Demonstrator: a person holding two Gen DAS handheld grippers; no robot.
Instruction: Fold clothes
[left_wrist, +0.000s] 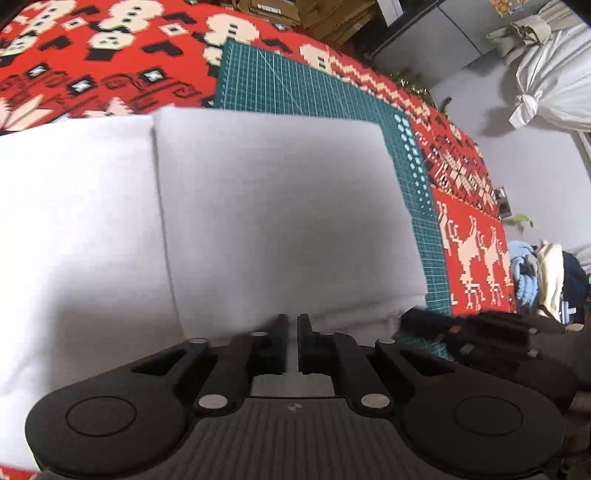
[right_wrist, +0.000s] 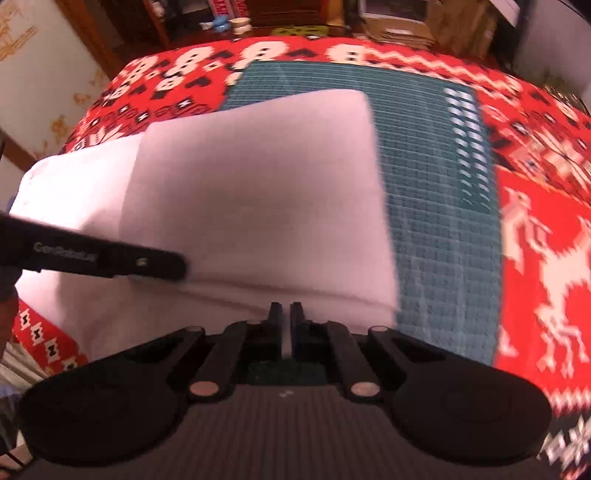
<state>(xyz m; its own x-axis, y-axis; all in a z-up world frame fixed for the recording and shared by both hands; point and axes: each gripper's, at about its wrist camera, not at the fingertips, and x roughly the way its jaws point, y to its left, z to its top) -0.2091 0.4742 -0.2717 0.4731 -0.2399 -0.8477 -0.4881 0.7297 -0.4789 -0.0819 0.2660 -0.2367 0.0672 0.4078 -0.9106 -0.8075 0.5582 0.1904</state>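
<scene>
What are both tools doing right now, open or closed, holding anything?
Left tool: shut on the white garment near edge.
Right tool: shut on the same garment edge.

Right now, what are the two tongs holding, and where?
Both are shut on the white garment: left tongs and right tongs pinch its near folded edge, side by side.

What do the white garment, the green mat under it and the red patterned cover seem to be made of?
White garment: soft matte fabric, perhaps cotton; it folds in thick layers. Green mat: looks like a smooth rubbery or plastic cutting mat, printed with a grid. Red cover: woven or knitted textile, its pattern built from blocky stitches.
</scene>
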